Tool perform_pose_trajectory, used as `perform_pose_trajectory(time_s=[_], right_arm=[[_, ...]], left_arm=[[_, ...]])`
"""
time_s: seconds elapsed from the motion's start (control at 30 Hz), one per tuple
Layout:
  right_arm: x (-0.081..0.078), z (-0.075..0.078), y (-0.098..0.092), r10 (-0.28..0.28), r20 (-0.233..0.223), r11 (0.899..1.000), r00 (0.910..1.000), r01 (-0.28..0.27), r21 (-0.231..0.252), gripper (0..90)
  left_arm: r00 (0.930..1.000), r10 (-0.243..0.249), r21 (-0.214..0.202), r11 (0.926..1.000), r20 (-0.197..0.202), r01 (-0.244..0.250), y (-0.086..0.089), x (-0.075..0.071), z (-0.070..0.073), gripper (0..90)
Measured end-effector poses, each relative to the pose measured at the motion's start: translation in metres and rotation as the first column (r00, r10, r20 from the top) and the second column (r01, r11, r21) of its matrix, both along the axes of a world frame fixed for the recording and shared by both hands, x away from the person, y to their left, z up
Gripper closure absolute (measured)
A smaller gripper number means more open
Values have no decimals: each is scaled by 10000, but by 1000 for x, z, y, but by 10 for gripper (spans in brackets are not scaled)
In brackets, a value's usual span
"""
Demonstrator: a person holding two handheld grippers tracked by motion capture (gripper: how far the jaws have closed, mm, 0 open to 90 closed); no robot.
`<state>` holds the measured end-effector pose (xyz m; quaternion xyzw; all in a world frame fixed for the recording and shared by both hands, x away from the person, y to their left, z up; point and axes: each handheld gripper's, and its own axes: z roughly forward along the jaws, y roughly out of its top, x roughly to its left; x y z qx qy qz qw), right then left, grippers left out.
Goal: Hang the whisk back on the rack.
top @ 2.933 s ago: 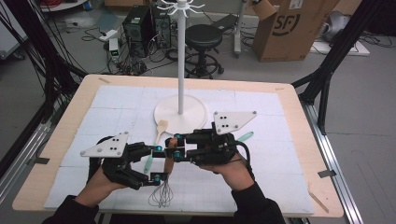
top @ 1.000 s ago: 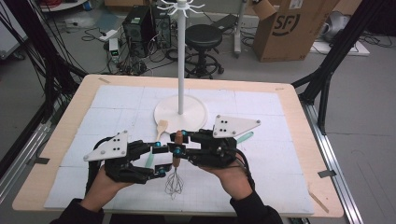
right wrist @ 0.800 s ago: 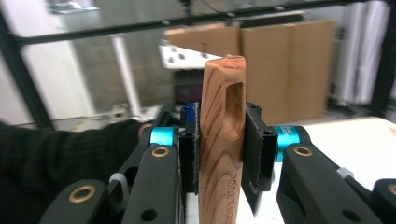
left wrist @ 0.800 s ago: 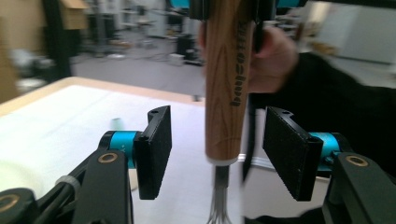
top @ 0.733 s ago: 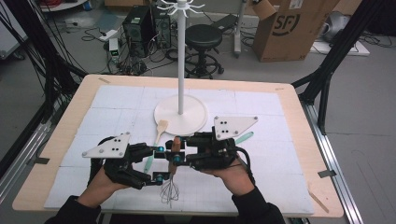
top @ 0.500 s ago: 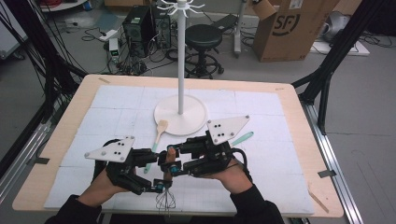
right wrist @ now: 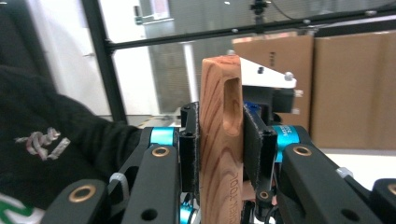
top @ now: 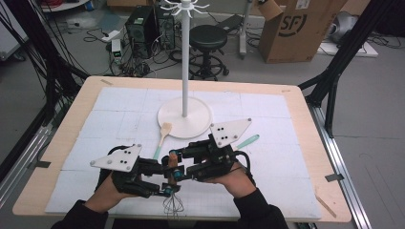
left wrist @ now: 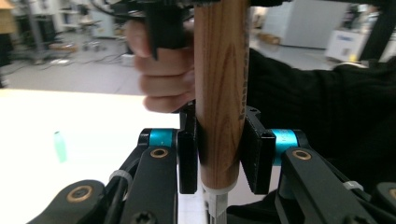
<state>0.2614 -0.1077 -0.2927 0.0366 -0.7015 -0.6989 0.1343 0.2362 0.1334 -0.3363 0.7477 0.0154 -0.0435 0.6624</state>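
Handing a wooden-handled whisk between two grippers, upright over the near edge of the table

The whisk [top: 172, 183] stands handle-up, its wire loops hanging just above the white mat [top: 267, 143]. The right gripper [right wrist: 219, 140] is clamped on the top of the wooden handle [right wrist: 220, 144], by its hanging slot. The left gripper [left wrist: 219, 154] has just been closing, and its pads now press the handle's lower end, just above the wires. The step in hand looks like a regrasp. Next, one grip likely must let go so the slot can be carried to a hook on the white stand [top: 184, 57]; a spatula [top: 162, 136] lies against the stand's base.
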Motion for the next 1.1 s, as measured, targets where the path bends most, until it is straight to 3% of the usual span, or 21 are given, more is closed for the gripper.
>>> perform_pose_trajectory(time_s=[0.03,0.07,0.1,0.17,0.23,0.33,0.4,0.53,0.6,0.67,0.73,0.8,0.9,0.97,1.0,1.03,1.1], right_arm=[[0,0,-1,-385,-69,9992,9992,384,-79,678],[0,0,-2,-808,-66,9967,9967,807,-125,589],[0,0,-3,-1278,-119,9918,9917,1277,-106,528],[-2,1,-7,-2138,60,9769,9769,2138,-74,507],[-6,3,-10,-3071,491,9513,9504,3081,-133,490],[-11,3,-9,-3930,902,9171,9151,3972,-341,512],[-13,2,-7,-4264,1073,8996,8982,4334,-529,540],[-11,-1,0,-4654,1050,8762,8789,4742,-856,561],[-9,-3,2,-4829,933,8652,8707,4909,-1021,593],[-8,-4,3,-4865,832,8635,8697,4931,-1055,637],[-7,-4,4,-4915,866,8608,8665,4985,-1022,683],[-7,-4,4,-4850,751,8650,8713,4906,-1049,715],[-7,-3,5,-4705,845,8720,8784,4775,-1078,730],[-5,-3,5,-4501,824,8833,8892,4569,-1049,732],[-4,-2,5,-4412,809,8882,8937,4478,-1031,732],[-2,-1,5,-4360,806,8912,8964,4424,-1002,732],[2,1,4,-4244,697,8981,9028,4295,-946,733]], left_arm=[[9995,301,96,9995,11,-301,0,0,0,709],[9977,682,213,9974,28,-682,1,1,1,709],[9948,1023,281,9944,-10,-1022,1,1,1,709],[9851,1722,406,9842,7,-1721,2,1,2,710],[9713,2377,457,9704,-38,-2373,3,2,2,710],[9440,3300,406,9433,-64,-3294,4,3,3,710],[9277,3732,462,9266,67,-3731,4,3,4,710],[9004,4335,564,8987,362,-4350,2,0,5,710],[8934,4469,581,8916,455,-4490,1,-1,6,710],[8868,4592,603,8850,513,-4617,1,-1,7,710],[8858,4616,578,8840,483,-4638,1,-1,7,710],[8839,4645,582,8822,544,-4672,1,-1,7,710],[8922,4484,414,8917,544,-4507,2,-2,5,707],[8938,4447,297,8941,587,-4468,5,-2,4,696],[8864,4578,311,8871,685,-4606,7,-2,3,626],[8747,4781,314,8759,793,-4815,10,-2,1,570],[8691,4885,228,8706,771,-4914,17,-2,-3,499]])
